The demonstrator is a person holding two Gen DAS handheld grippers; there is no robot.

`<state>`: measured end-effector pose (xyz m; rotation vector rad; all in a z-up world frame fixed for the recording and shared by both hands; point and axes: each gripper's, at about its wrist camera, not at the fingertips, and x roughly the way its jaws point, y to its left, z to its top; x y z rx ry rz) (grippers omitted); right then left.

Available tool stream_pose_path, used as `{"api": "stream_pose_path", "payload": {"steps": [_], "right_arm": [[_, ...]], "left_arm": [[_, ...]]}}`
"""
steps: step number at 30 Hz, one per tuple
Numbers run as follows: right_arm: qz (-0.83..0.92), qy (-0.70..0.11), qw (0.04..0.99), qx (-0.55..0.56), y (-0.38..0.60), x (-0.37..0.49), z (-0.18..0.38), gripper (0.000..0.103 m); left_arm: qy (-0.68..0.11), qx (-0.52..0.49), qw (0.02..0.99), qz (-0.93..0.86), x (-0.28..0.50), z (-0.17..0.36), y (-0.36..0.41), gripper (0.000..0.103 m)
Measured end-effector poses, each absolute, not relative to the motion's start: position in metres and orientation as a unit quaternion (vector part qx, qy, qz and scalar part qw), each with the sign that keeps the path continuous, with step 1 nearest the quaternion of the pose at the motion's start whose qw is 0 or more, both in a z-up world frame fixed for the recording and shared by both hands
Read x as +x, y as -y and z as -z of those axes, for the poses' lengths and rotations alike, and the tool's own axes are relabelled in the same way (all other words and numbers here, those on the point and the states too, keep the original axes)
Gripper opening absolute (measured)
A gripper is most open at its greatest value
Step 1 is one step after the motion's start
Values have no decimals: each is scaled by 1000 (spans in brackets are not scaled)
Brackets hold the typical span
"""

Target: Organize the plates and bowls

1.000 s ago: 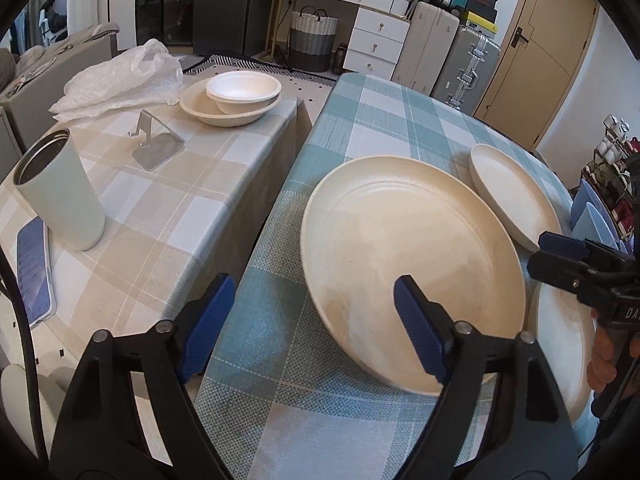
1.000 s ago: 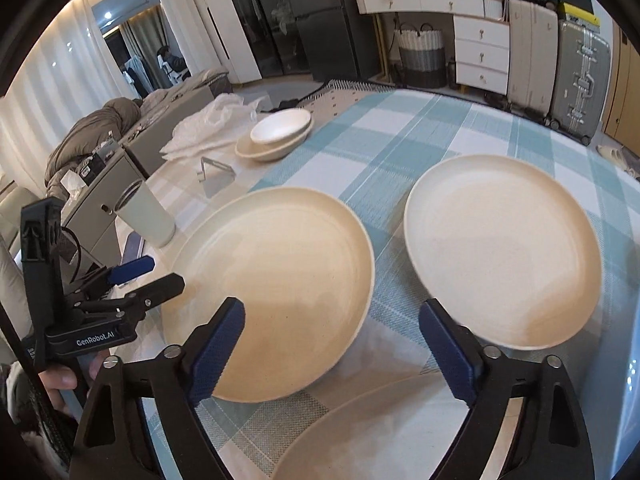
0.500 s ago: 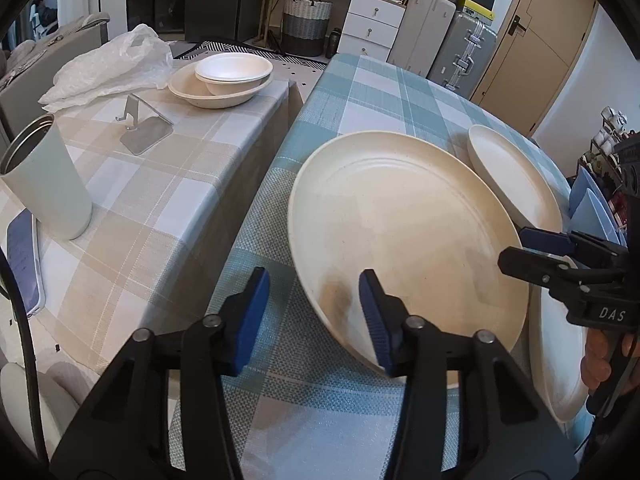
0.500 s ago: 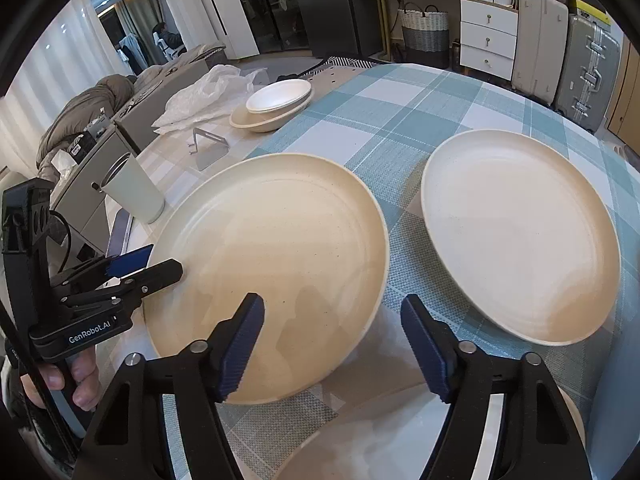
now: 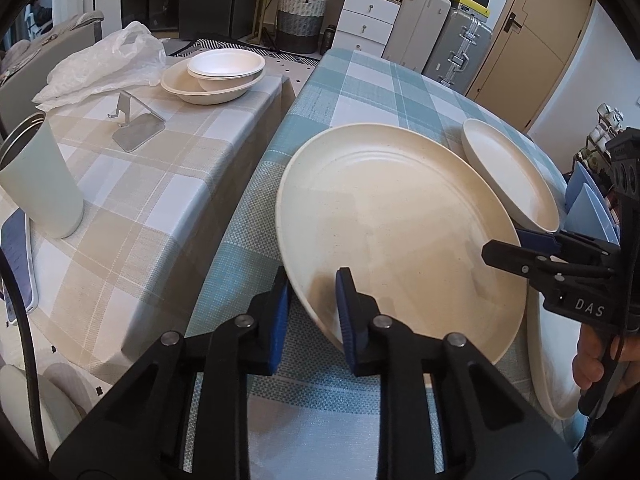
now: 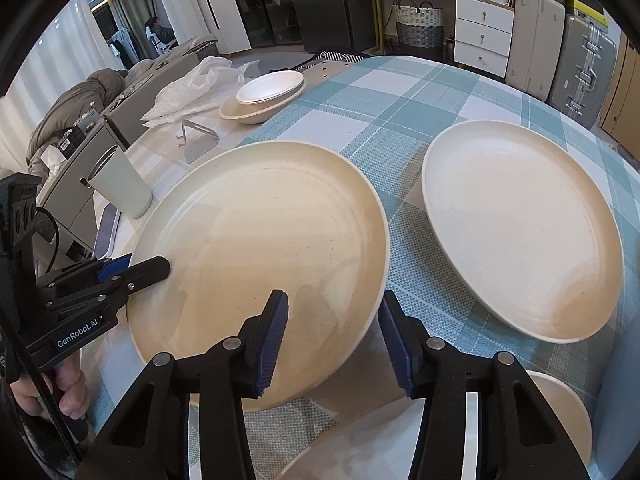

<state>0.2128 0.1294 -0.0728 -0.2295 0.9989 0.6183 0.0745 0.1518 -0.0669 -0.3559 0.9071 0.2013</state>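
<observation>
The large cream plate [image 5: 400, 232] lies on the teal-checked desk [image 5: 360, 80], its near-left rim clamped between the pads of the left gripper [image 5: 312, 308]. The right gripper [image 6: 332, 332] straddles the opposite rim (its jaws closing, pads not yet pressing). A second plate [image 6: 520, 224] rests just beside it.

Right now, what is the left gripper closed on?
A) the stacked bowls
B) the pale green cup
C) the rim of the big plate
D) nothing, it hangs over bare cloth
C. In the left wrist view the left gripper has its blue pads on either side of the near rim of the big plate; the cup and the stacked bowls sit apart on the other table.
</observation>
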Motion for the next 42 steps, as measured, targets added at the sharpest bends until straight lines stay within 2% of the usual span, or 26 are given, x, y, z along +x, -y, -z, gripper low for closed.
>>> {"api": "stream_pose_path", "payload": {"steps": [9,42], "right_arm": [[-287,-465,831,-107,-127,212,71,44],[-273,-424,859,-86,-99,180,31,44]], "left_arm": [[-435,-168,879,-99,74,67,-150,19],[-396,-139,904,-81,56,18,-121,19]]}}
